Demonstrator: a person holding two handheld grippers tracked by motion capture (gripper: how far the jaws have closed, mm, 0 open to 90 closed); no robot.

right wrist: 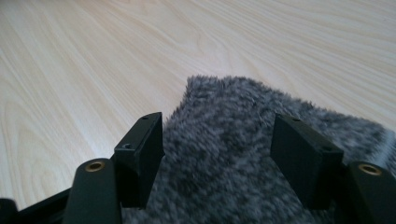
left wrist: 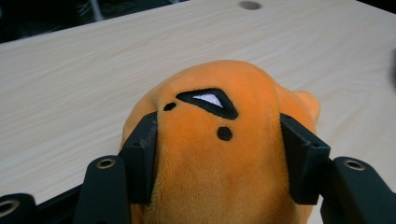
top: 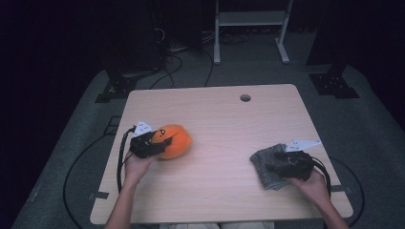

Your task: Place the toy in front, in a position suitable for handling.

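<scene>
Left gripper view: gripper (left wrist: 217, 149) tight around orange plush (left wrist: 219, 163)

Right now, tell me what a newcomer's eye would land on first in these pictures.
The bright orange plush toy stands out at the left of the pale wooden table, with the left gripper closed on its sides; up close its pads press into the plush below a black-and-white stitched marking. Next comes the grey fuzzy cloth at the table's right, where the right gripper rests over it with its jaws apart.
</scene>
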